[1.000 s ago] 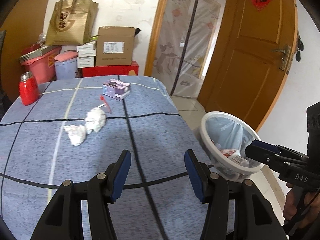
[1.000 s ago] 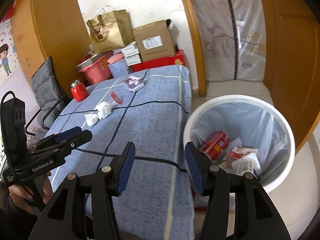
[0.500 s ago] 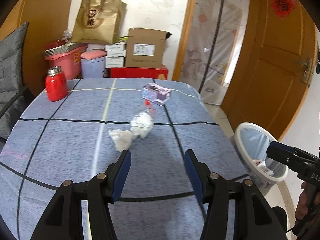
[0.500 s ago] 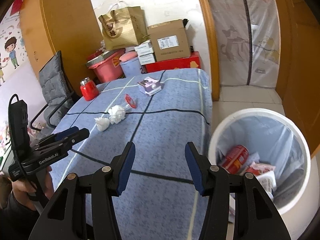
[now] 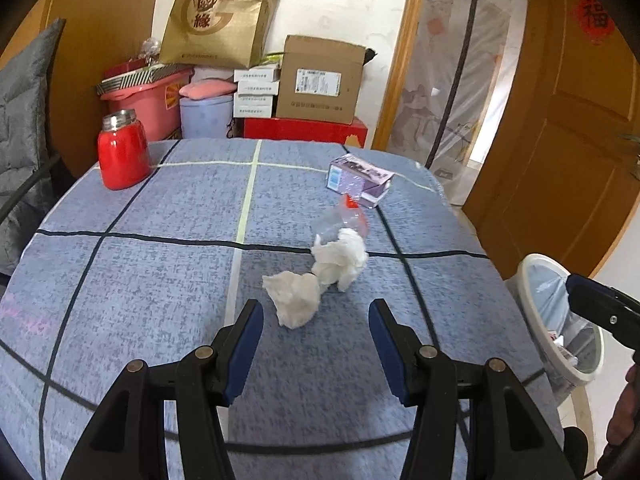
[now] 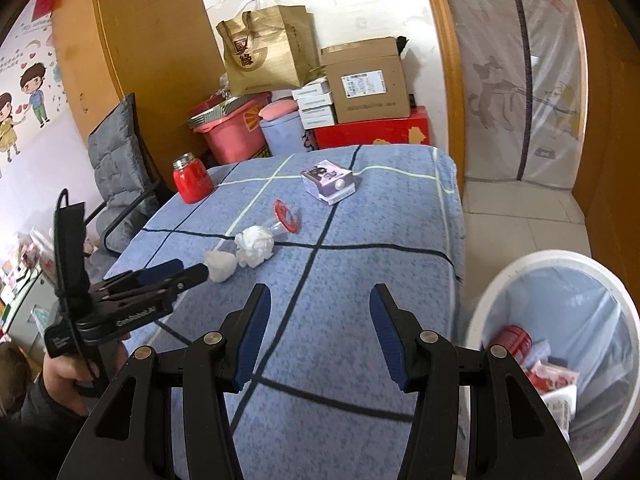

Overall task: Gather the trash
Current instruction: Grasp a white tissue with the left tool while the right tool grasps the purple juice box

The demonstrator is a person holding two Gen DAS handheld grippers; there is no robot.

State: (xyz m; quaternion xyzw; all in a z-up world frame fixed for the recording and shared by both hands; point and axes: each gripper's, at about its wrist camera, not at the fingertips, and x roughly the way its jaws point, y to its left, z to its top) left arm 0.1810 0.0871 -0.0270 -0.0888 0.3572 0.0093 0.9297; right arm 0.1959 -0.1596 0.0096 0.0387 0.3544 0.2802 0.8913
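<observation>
Two crumpled white tissues lie on the blue checked table (image 5: pixel 160 280): a near one (image 5: pixel 294 297) and a far one (image 5: pixel 340 258), also in the right wrist view (image 6: pixel 221 265) (image 6: pixel 255 245). Behind them lies a clear plastic wrapper with a red rim (image 5: pixel 346 220) (image 6: pixel 286 216) and a purple box (image 5: pixel 360 180) (image 6: pixel 329 182). My left gripper (image 5: pixel 316 340) is open and empty, just short of the near tissue. My right gripper (image 6: pixel 318 336) is open and empty above the table's near right part. A white trash bin (image 6: pixel 560 264) with trash stands right of the table.
A red jar (image 5: pixel 122 152) stands at the table's far left. Boxes, a pink tub and a gold paper bag (image 5: pixel 218 16) are stacked against the back wall. A grey chair (image 6: pixel 116 160) is at the left. A wooden door (image 5: pixel 580 120) is at the right.
My left gripper swung left from the bin side and came closer to the two tissues. My right gripper moved left and forward, away from the bin. Both stayed open.
</observation>
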